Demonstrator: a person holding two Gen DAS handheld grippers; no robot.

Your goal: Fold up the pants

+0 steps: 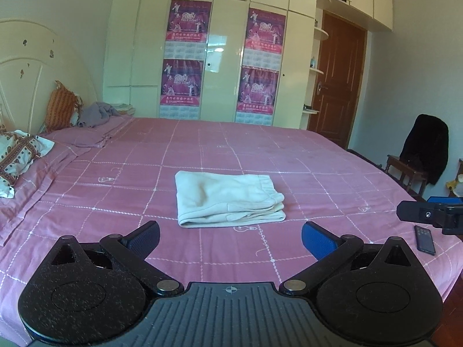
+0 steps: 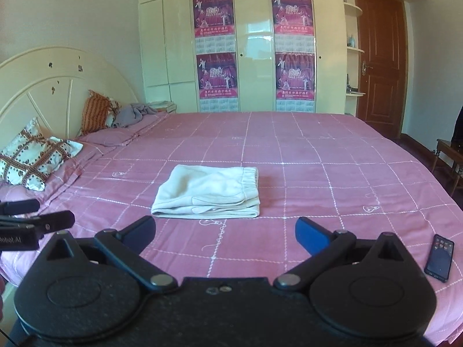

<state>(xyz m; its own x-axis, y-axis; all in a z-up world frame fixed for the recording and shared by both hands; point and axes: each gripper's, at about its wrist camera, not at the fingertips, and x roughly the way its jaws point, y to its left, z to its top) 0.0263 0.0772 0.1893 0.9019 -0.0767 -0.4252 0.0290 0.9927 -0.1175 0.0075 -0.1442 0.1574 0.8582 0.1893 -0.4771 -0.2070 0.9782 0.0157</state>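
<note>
Jaws of both grippers spread wide and empty, folded cream pants (image 1: 228,198) on pink bedspread (image 1: 303,173)

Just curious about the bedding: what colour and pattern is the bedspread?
The bedspread is pink with a grid of thin white lines, clearest in the right wrist view.

A wide bed under a pink grid-patterned bedspread (image 1: 289,156) meets a cream arched headboard (image 2: 58,86) at its left edge. Behind stand glossy cream wardrobes (image 2: 251,43) with magenta posters (image 1: 185,20), a brown panelled door (image 1: 335,81) and pale walls.
</note>
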